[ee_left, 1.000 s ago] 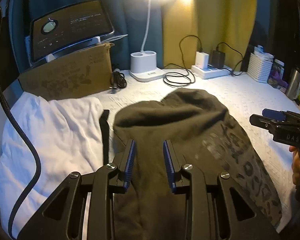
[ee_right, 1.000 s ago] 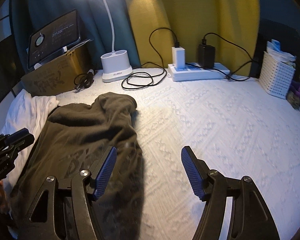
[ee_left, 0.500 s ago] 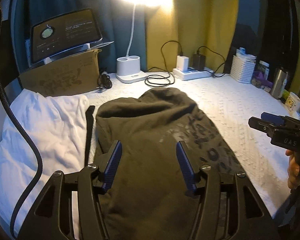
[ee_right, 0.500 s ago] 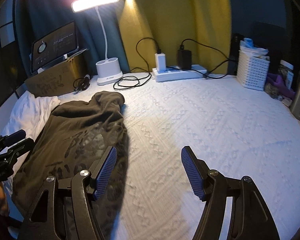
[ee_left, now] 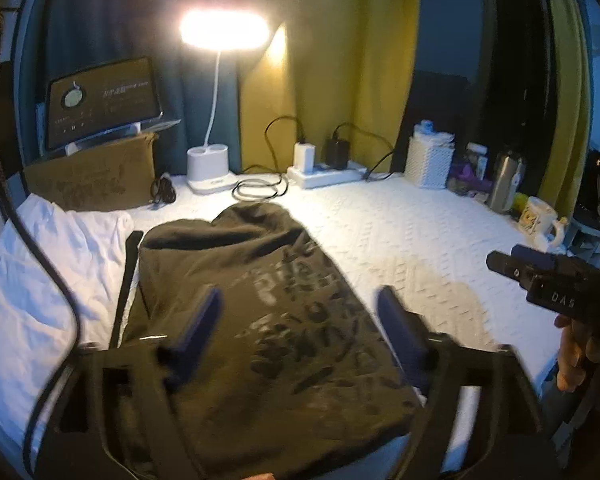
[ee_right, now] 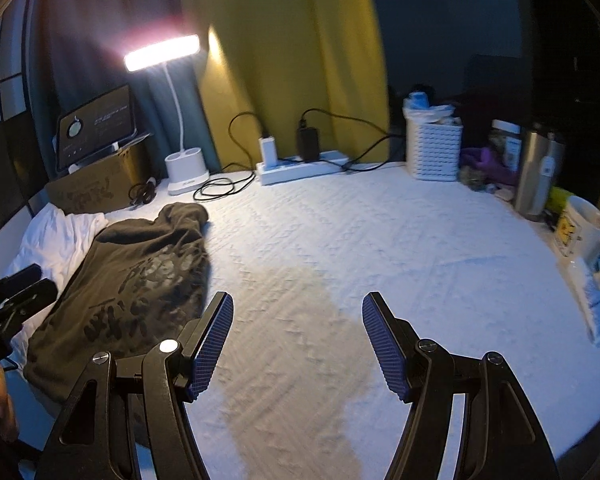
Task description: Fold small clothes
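The dark olive printed garment [ee_left: 260, 312] lies folded into a long strip on the white textured surface [ee_right: 380, 240], directly below and ahead of the left hand-held gripper [ee_left: 300, 328], whose jaws are opening with nothing pinched between them; the cloth sits under them, not in them. The right hand-held gripper [ee_right: 298, 332] hovers to the garment's right over bare surface, its jaws fairly wide and empty, the garment just off its left finger. Beyond the left hand-held gripper's left side rests a white cloth [ee_left: 40, 280], touching or nearly touching the olive piece. By the look of it, a lengthwise fold has been laid down and released, so the step in hand is letting go between folds. The next move probably calls for both hand-held grippers to take one short end by its corners and bring it over the other end, keeping the edges lined up.
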A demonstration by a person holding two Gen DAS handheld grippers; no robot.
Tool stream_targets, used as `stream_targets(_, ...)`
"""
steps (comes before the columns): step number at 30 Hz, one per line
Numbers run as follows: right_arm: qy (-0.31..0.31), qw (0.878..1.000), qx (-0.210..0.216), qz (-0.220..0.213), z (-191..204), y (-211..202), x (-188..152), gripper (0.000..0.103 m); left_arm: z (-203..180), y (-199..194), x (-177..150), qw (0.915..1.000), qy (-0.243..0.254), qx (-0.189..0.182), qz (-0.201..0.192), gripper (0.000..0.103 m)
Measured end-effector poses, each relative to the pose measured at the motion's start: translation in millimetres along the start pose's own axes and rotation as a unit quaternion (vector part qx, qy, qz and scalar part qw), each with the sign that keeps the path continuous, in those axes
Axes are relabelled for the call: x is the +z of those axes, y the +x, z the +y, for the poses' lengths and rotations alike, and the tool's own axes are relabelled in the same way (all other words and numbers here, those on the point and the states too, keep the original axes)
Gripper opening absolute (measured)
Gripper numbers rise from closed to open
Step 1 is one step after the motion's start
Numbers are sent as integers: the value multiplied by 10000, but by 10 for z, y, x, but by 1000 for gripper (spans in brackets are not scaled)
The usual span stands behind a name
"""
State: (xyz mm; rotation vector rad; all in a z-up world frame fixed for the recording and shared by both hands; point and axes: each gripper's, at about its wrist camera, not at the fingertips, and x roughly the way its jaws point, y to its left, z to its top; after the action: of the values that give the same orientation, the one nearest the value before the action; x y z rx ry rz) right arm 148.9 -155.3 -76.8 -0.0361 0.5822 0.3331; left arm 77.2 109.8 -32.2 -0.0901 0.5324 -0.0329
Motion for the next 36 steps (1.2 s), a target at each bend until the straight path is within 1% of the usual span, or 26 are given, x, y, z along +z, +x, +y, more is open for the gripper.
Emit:
stream_targets(3,-11,9999,-106,-109,-106,-167,-32,69,-87,-75,26,9999,1,18,-157,87)
stream_targets(6,0,9995,-214,-247,-219,-347,-30,69,-172,-128,74,9998,19,15,-207,87)
stream_targets(10,-5,9982,-350,-482,-353,-628,-2,70,-334,-257,128,9990,237,62,-377,88)
stream_targets(13,-21,9969,-393,-681,-427,-849,13,83,-464,-414,170,9970,405,112,-648,89)
stream_targets(16,-46,9953,-420,-866,-469,-1058,41,84,-561,-531,203,9954,516,41,-812,92)
stream_targets(23,-199,9898,-517,-1313,-440,-1523,110,85,-704,-714,265,9923,627,10,-1071,94)
stream_targets(24,-212,9887,-510,-1397,-433,-1609,124,86,-719,-736,267,9918,629,8,-1110,94)
stream_targets(26,-226,9865,-502,-1545,-409,-1750,148,93,-735,-785,277,9909,626,-33,-1190,95)
stream_targets(31,-295,9806,-505,-1870,-337,-2058,185,93,-782,-949,312,9874,655,-78,-1435,95)
stream_targets(36,-371,9776,-469,-2016,-257,-2209,186,94,-782,-1049,311,9854,642,-57,-1577,96)
